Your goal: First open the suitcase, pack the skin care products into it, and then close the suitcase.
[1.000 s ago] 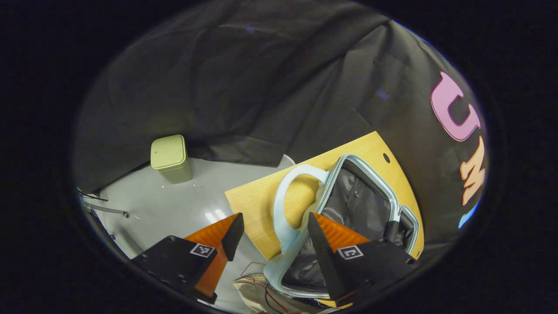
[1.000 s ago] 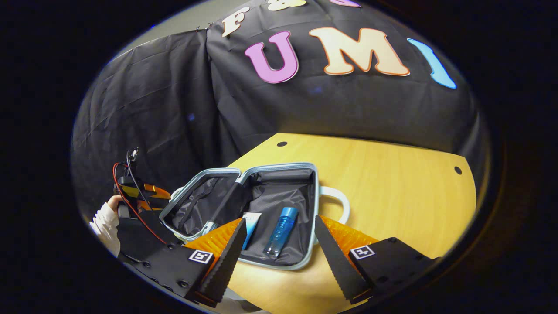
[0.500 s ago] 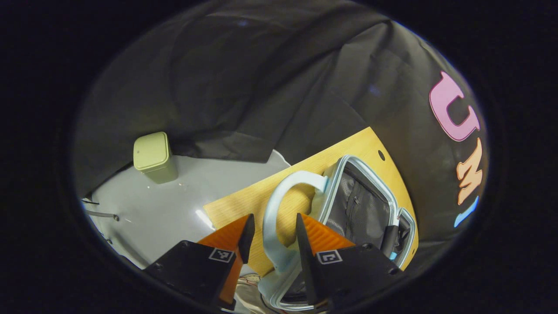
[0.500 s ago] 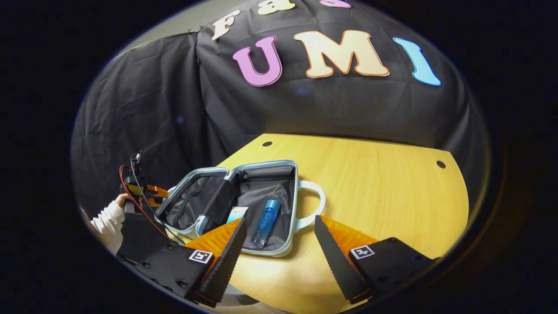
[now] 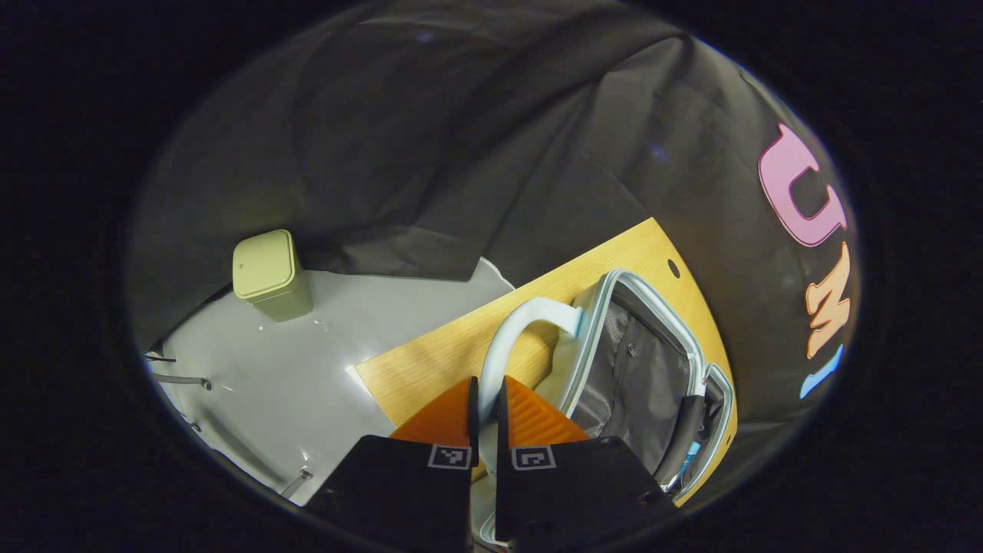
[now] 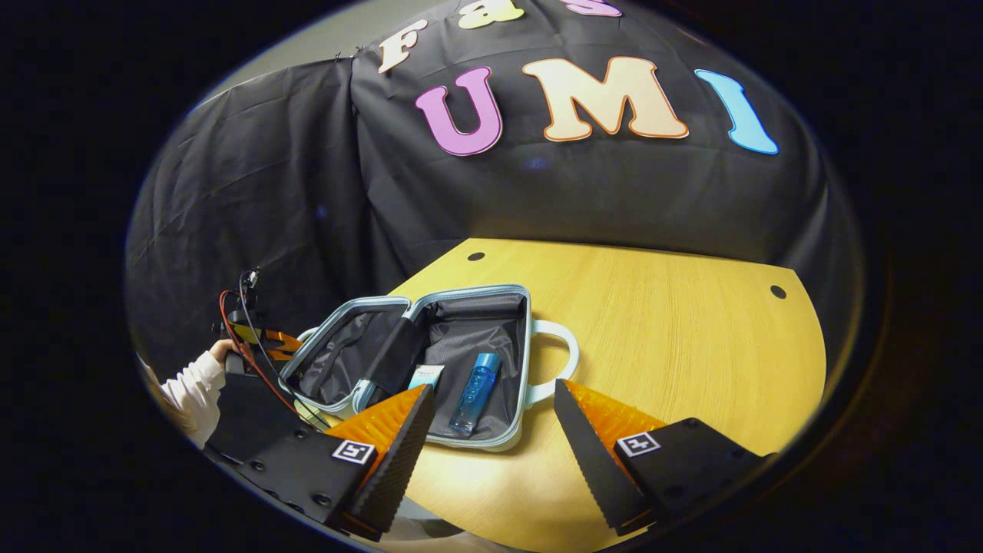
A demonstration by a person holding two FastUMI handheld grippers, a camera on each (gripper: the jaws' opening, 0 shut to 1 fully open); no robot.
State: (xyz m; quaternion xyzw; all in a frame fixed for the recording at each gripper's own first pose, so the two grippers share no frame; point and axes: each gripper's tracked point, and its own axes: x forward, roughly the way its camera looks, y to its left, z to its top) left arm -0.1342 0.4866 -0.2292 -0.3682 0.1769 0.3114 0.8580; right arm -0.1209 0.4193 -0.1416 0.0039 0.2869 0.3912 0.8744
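Left gripper (image 5: 485, 399): fingers nearly together, pinching the pale blue handle (image 5: 511, 330) on the suitcase's raised half. Right gripper (image 6: 491, 407): fingers spread wide, holding nothing, hovering above the table's near edge. Suitcase (image 6: 491, 442): open on the wooden table (image 6: 676, 330); blue bottle (image 6: 474, 390) and small tube (image 6: 425, 376) lie inside the flat half. Green bin (image 5: 269, 274): on the grey floor (image 5: 307, 361).

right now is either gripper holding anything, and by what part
The left gripper grips the suitcase by its pale blue handle. The right gripper is open and holds nothing.
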